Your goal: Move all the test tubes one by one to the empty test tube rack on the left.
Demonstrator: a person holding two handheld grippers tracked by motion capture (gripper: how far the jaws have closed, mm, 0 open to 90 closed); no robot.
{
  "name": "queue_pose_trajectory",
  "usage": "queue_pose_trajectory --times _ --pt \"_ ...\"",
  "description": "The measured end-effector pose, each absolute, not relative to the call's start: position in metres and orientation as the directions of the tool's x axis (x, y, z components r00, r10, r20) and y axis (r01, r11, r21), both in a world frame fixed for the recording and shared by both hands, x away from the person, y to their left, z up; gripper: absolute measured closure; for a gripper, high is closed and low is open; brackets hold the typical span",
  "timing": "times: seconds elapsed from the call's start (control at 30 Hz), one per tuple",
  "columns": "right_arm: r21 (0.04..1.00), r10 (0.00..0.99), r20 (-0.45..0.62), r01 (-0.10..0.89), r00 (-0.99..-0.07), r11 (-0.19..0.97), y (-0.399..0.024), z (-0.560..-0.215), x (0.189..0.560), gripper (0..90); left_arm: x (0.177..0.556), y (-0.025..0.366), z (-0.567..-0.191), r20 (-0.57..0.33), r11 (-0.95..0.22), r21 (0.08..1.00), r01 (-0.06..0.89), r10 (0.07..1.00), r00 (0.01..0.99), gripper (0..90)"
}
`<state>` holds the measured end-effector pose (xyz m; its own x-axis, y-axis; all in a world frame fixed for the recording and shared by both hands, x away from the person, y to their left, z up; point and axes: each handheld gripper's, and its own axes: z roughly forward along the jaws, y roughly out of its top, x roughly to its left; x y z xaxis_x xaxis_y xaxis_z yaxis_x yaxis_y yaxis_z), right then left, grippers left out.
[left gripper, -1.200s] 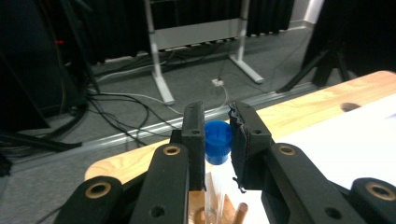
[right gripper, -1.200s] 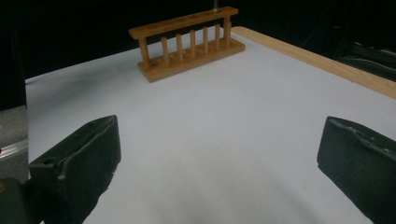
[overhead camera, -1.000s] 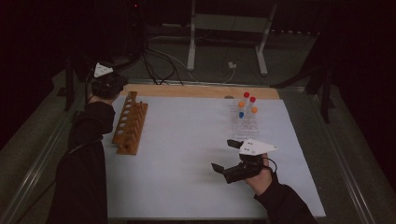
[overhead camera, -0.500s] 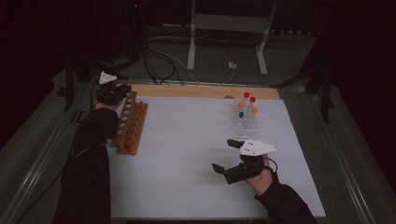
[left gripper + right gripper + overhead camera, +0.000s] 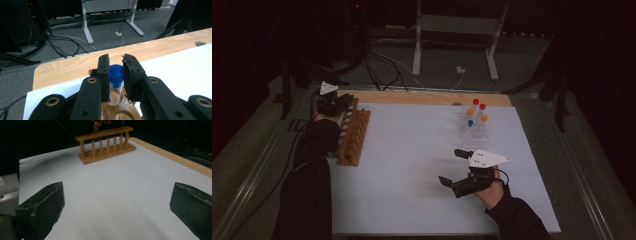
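Now the left gripper (image 5: 116, 75) clamps its jaws on a blue-capped tube (image 5: 116, 83), which stands upright in an end hole of the wooden rack (image 5: 352, 136) at the desk's (image 5: 422, 165) far left. Well apart, the right gripper (image 5: 457, 167) hovers over bare white desk, jaws spread wide with nothing between them.

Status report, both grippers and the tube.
Left gripper shut on blue-capped tube, over the wooden rack. Right gripper open, empty, above the white mat. Nothing blocking.
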<state>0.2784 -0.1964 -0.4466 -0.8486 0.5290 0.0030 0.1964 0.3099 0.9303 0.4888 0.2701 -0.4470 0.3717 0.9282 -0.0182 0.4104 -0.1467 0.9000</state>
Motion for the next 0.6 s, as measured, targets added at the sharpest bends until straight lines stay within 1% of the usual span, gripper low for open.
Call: queue_pose_trajectory --times 0.3,0.4,0.47,0.6 --pt "0.934 0.523 0.004 0.189 -0.853 0.303 -0.197 -0.4455 0.2782 0.0 0.4873 0.27 -0.4462 -0.009 -0.153 0.898 0.413 0.931 0.364 77.6" --pt "0.938 0.514 0.002 0.18 -0.858 0.297 -0.1972 -0.4446 0.278 0.0 0.4878 0.271 -0.4461 -0.026 -0.143 0.897 0.418 0.928 0.373 77.3" --pt "0.936 0.511 -0.002 0.178 -0.859 0.304 -0.1969 -0.4442 0.278 0.0 0.4872 0.2709 -0.4462 -0.012 -0.152 0.898 0.414 0.93 0.368 76.9" --pt "0.936 0.515 -0.004 0.177 -0.857 0.303 -0.1974 -0.4438 0.278 0.0 0.4865 0.2722 -0.446 -0.024 -0.143 0.896 0.42 0.93 0.367 76.4"
